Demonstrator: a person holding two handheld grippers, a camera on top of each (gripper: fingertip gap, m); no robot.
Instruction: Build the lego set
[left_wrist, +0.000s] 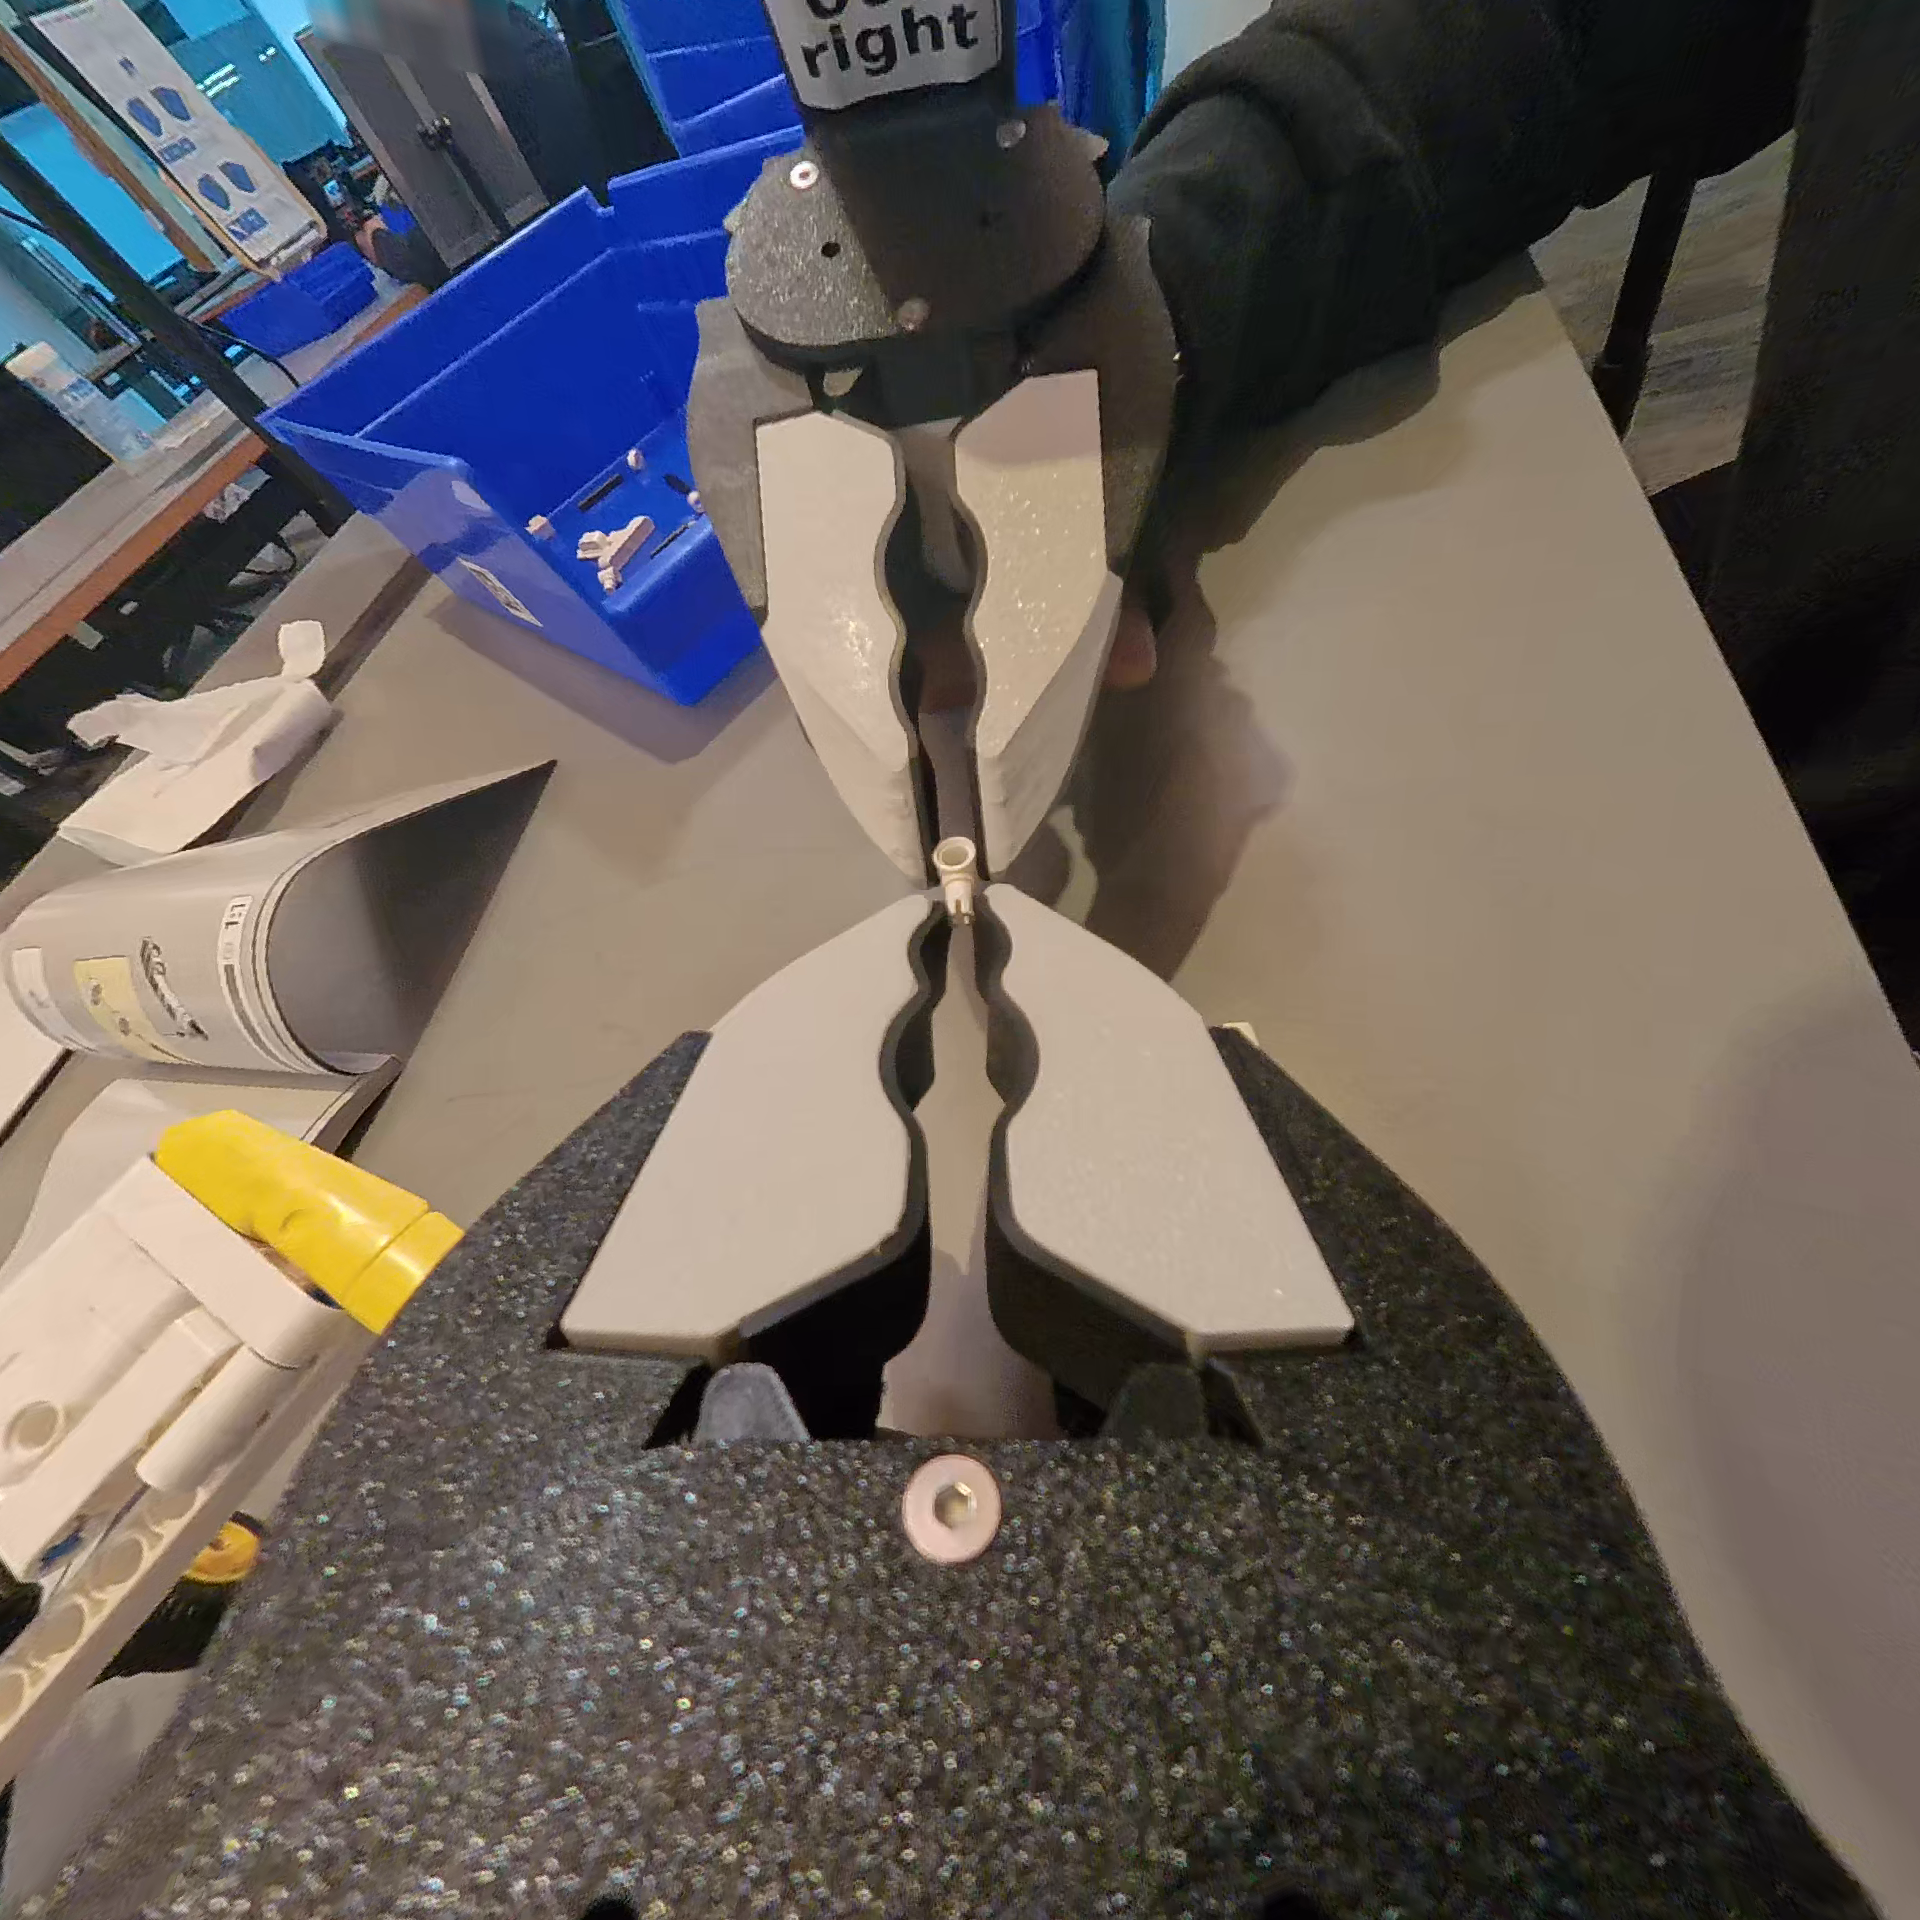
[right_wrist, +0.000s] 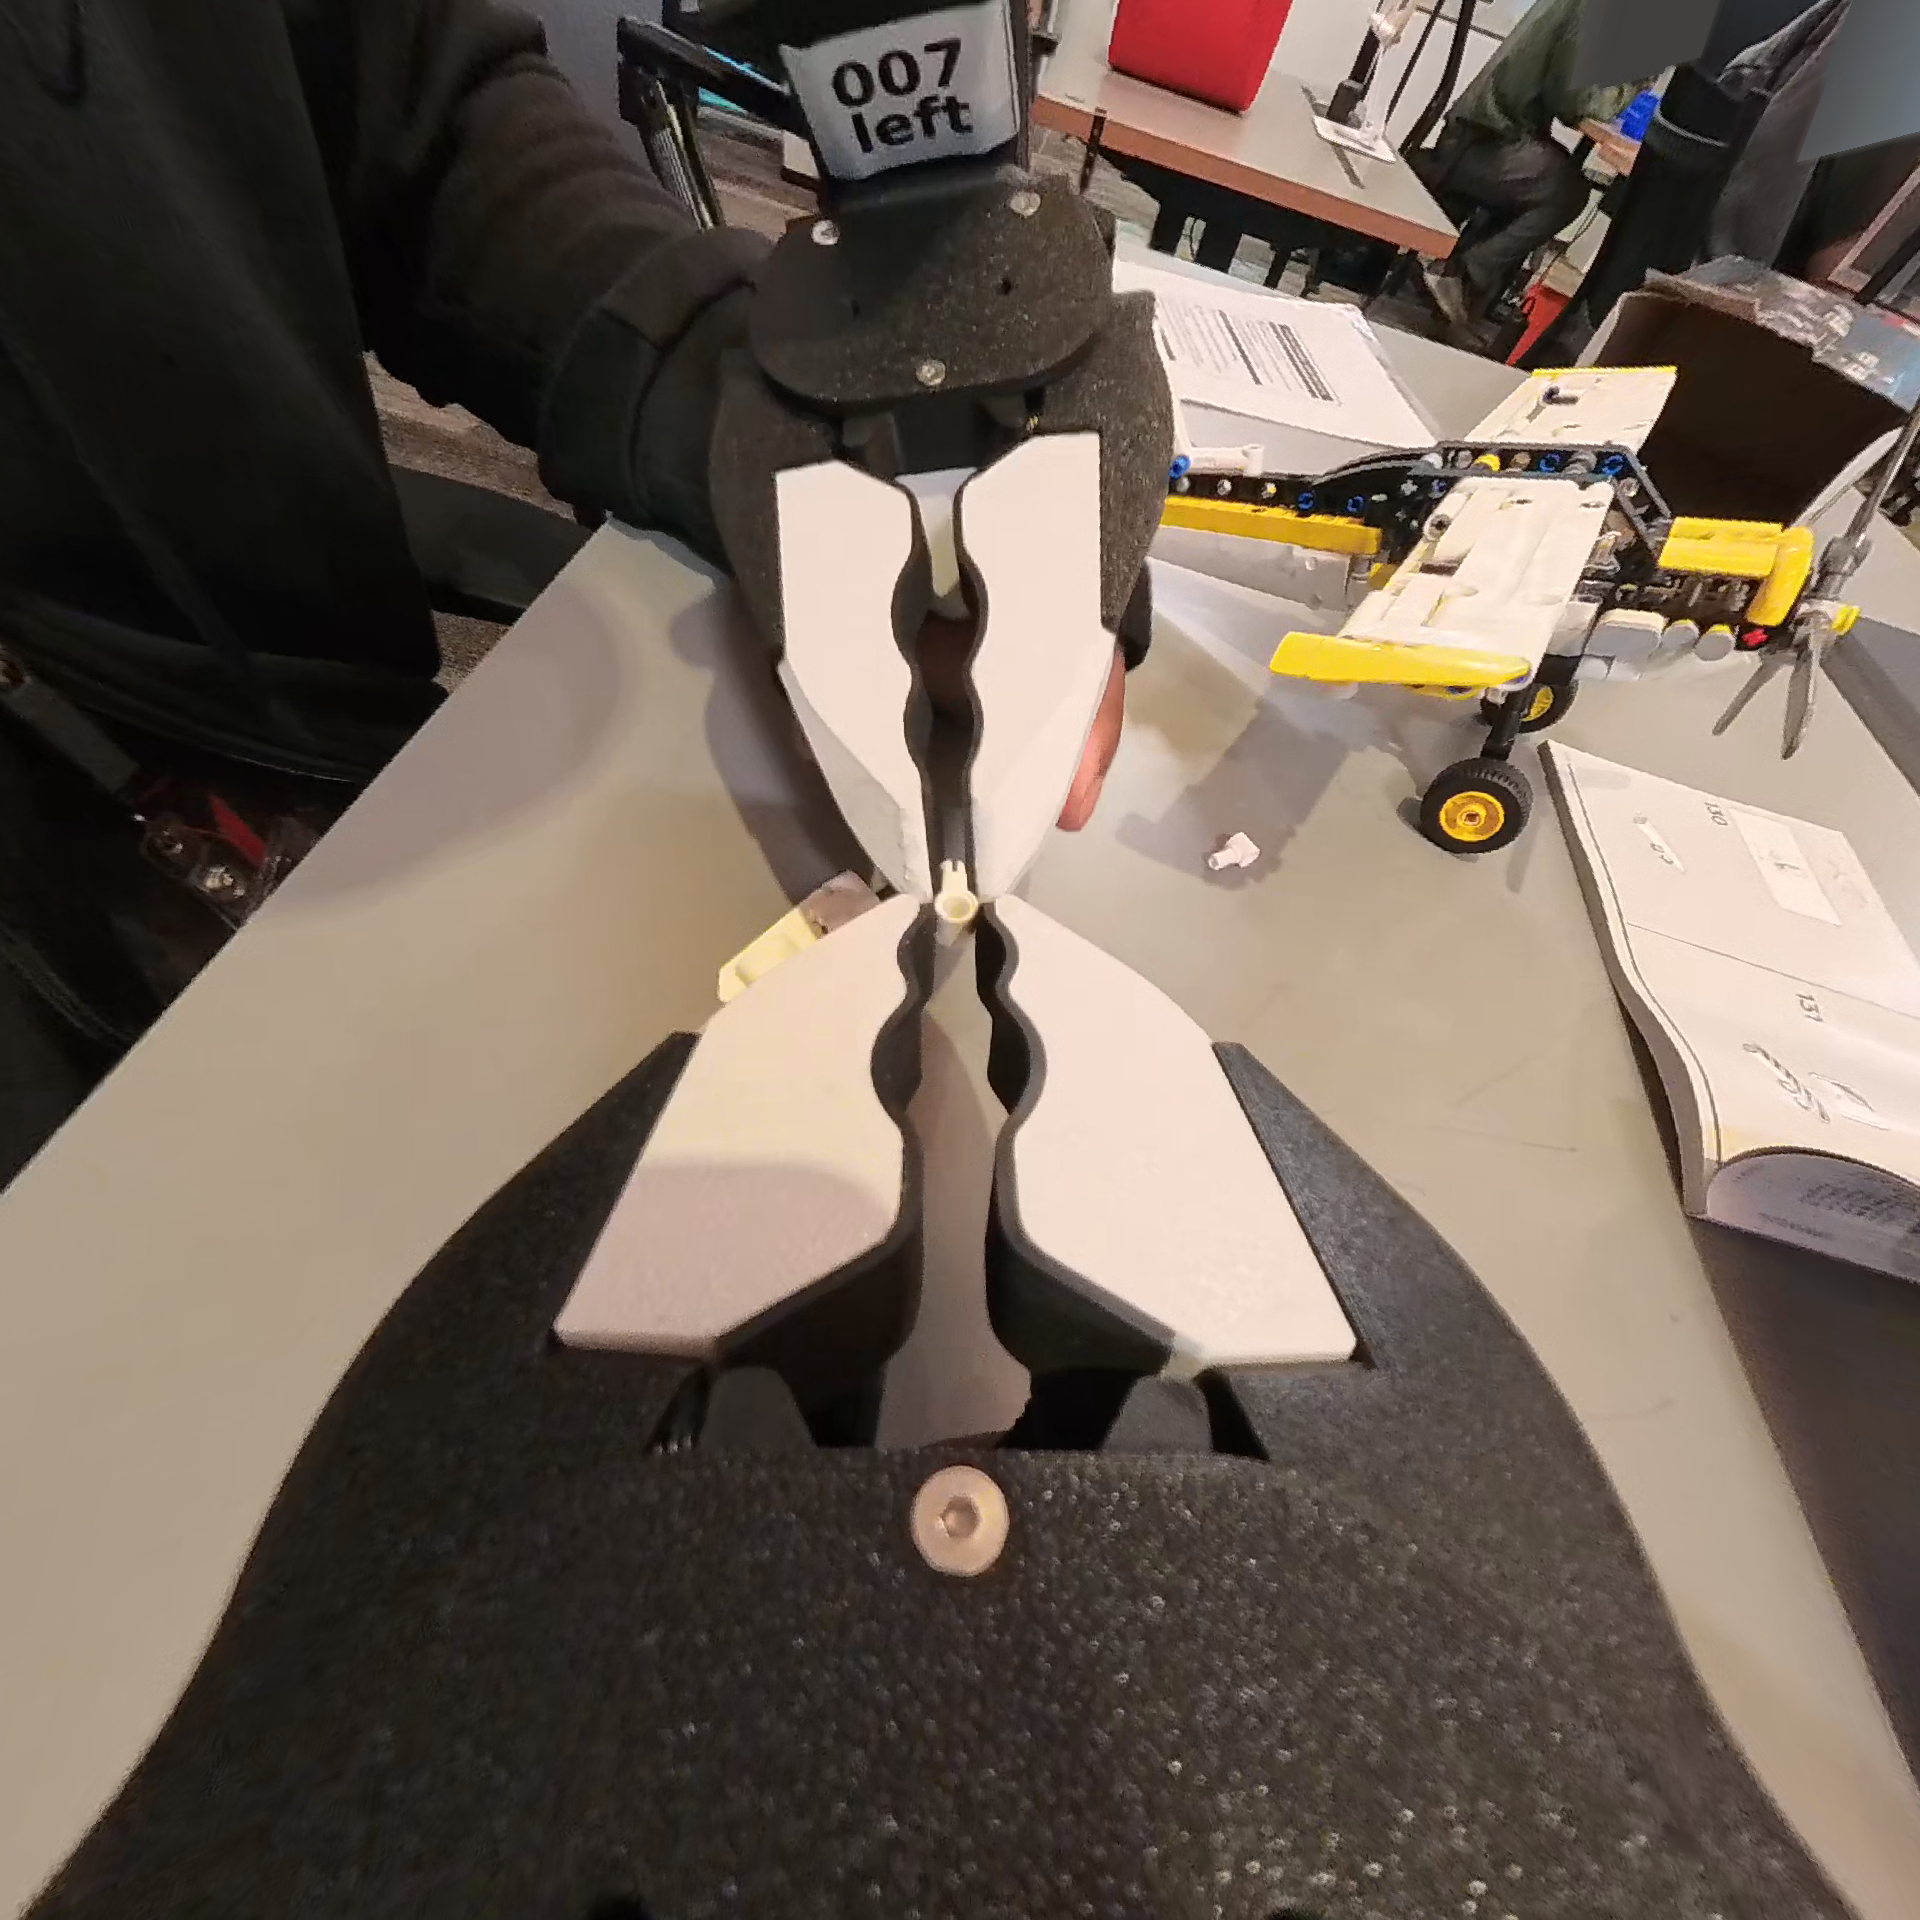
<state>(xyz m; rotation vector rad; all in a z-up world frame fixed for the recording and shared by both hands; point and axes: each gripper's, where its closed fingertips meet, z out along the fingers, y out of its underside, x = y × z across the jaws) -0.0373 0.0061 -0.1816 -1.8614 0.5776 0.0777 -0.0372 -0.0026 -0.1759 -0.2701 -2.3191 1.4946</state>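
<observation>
the fingers (left_wrist: 883, 966) of the left gripper (left_wrist: 958, 902) are narrowed on the stem end of a small cream peg (left_wrist: 954, 871), held above the grey table (left_wrist: 1455, 831). the tube end of the same peg (right_wrist: 954, 906) is pinched by the right gripper (right_wrist: 956, 914), tip to tip with the left. a white label with black writing is carried on each gripper. a blue bin (left_wrist: 499, 468) of small parts, a curled booklet (left_wrist: 187, 977) and crumpled paper (left_wrist: 197, 717) are seen at the left. a yellow and white toy plane (right_wrist: 1538, 561), an open manual (right_wrist: 1787, 997) with numbered pages and a loose white peg (right_wrist: 1233, 854) lie beyond.
</observation>
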